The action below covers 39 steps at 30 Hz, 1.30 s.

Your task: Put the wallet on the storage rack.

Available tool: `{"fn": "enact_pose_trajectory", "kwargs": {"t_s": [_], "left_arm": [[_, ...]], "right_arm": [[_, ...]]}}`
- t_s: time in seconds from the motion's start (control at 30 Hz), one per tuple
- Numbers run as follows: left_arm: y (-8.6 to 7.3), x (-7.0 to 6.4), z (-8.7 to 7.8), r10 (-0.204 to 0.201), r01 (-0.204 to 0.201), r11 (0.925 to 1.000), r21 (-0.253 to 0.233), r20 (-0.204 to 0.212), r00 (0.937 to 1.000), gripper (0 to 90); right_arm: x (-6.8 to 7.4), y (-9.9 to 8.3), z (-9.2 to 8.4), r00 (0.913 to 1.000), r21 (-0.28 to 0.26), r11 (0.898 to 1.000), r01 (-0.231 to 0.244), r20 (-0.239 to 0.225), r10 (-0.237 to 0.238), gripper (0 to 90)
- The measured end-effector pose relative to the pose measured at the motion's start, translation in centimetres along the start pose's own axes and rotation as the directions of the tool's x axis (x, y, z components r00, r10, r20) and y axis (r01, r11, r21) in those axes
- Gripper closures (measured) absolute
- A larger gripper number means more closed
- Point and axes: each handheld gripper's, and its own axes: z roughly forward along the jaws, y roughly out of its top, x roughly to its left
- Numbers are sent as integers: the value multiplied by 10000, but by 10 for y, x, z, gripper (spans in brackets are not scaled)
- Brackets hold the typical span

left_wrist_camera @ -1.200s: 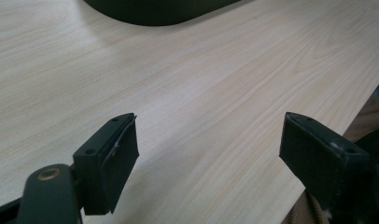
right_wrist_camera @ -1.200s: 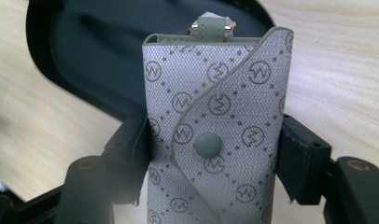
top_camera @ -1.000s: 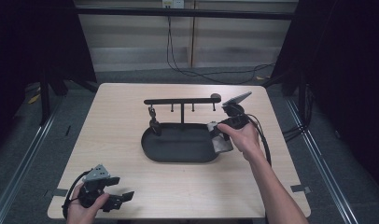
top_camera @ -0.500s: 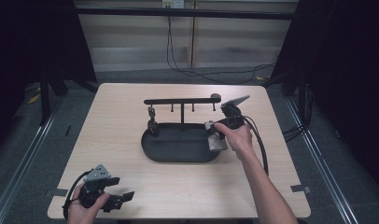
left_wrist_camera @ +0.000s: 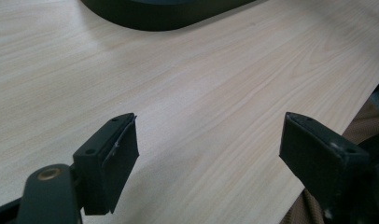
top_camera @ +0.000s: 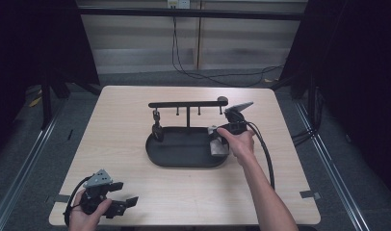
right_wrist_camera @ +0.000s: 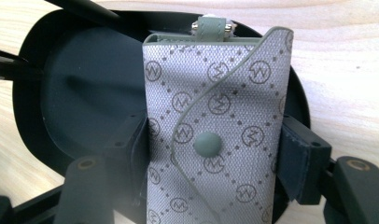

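The right claw (right_wrist_camera: pixel 211 154) is pressed on a small grey pouch (right_wrist_camera: pixel 215 135), one jaw on each long side, near the snap. The pouch is held over the right end of the black tray (top_camera: pixel 184 161), just above its floor. It looks light and a bit soft, like stiff cloth, so it can be bent if it is squeezed hard. The sides are the best place to be held, since they are flat and not slippery. A wavy flap is closed with a round green snap (right_wrist_camera: pixel 207 143). Little circles and dotted lines are printed all over it. A small loop (right_wrist_camera: pixel 212 25) is seen at its top. The left claw (left_wrist_camera: pixel 211 158) is spread wide, with nothing in it, over the table (left_wrist_camera: pixel 215 84)
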Motion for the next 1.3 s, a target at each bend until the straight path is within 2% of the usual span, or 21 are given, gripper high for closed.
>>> {"fn": "enact_pose_trajectory", "kwargs": {"t_s": [0.1,0.4,0.5,0.77,0.87,0.97,1.2,1.3], "left_arm": [[0,0,-1,59,-58,10000,-70,71,10000,193],[1,0,-3,76,-73,9998,-190,138,9999,193],[1,0,-3,105,-102,9997,-224,138,9998,193],[1,0,-3,125,-122,9997,-229,152,9998,191],[1,0,-2,94,-90,9998,-185,206,9997,191],[1,0,-3,123,-119,9997,-213,177,9998,190],[0,3,-3,65,-63,9998,-207,87,9999,190],[0,4,-4,21,-18,9996,-283,95,10000,190]], "right_arm": [[0,0,3,9999,-84,9999,129,-93,-130,341],[0,-2,15,9996,198,9997,-169,-218,173,341],[1,-3,19,9998,274,9996,-60,-163,65,340],[-2,-4,26,9997,311,9993,-196,-153,201,334],[-1,-5,29,9999,357,9993,-139,56,137,324],[-2,-5,30,9998,260,9994,-208,45,207,313],[-1,-4,32,9996,266,9996,-71,274,64,286],[-2,-4,34,9998,262,9997,-25,218,19,271]]}}
